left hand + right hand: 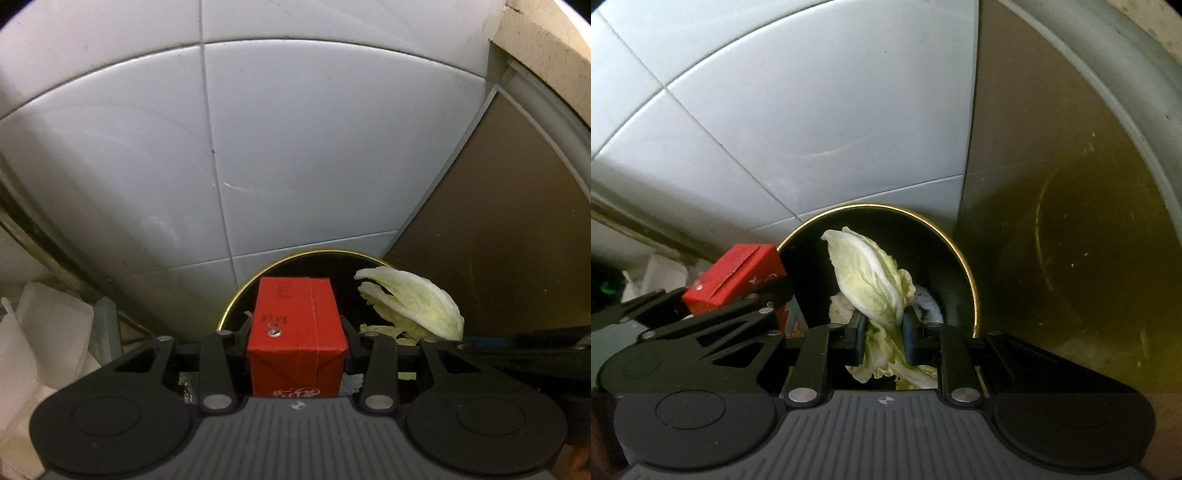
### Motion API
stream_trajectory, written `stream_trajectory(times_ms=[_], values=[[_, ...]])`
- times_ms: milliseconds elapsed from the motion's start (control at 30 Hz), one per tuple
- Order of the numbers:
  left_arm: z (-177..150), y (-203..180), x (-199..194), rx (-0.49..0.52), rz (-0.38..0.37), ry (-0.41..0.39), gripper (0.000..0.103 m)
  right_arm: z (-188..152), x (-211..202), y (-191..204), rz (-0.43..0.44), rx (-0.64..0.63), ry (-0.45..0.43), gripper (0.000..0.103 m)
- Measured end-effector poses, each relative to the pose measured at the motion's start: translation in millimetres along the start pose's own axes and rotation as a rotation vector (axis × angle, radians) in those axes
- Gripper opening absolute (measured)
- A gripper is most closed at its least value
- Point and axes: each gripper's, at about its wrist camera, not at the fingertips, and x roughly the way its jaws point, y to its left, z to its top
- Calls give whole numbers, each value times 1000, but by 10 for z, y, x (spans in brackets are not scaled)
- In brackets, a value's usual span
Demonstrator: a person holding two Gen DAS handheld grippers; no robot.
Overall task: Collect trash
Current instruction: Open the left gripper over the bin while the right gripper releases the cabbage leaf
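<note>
My left gripper [296, 330] is shut on a red drink carton [297, 328] and holds it over the near rim of a black bin with a gold rim [236, 295]. My right gripper [884, 325] is shut on pale green cabbage leaves [871, 280] and holds them over the same bin [960, 258]. The carton [738, 275] and the left gripper's fingers [768, 291] show at the left of the right wrist view. The cabbage [417, 301] shows at the right of the left wrist view. Some white and pale scraps lie inside the bin.
White wall tiles [295, 147] stand behind the bin. A brown cabinet panel with a grey frame [498, 221] stands right of it. White crumpled material [44, 332] lies at the left near the floor.
</note>
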Motion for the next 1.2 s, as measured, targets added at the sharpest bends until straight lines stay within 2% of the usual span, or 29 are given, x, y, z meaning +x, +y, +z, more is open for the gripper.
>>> stream_trajectory(times_ms=[267, 600, 1200], values=[[8, -25, 52, 31, 9, 6, 37, -50, -116, 23, -29, -9, -4, 30], [22, -48, 29, 41, 52, 0, 47, -75, -123, 34, -37, -9, -13, 36], [68, -9, -209, 11, 64, -34, 51, -75, -321, 38, -34, -32, -60, 40]])
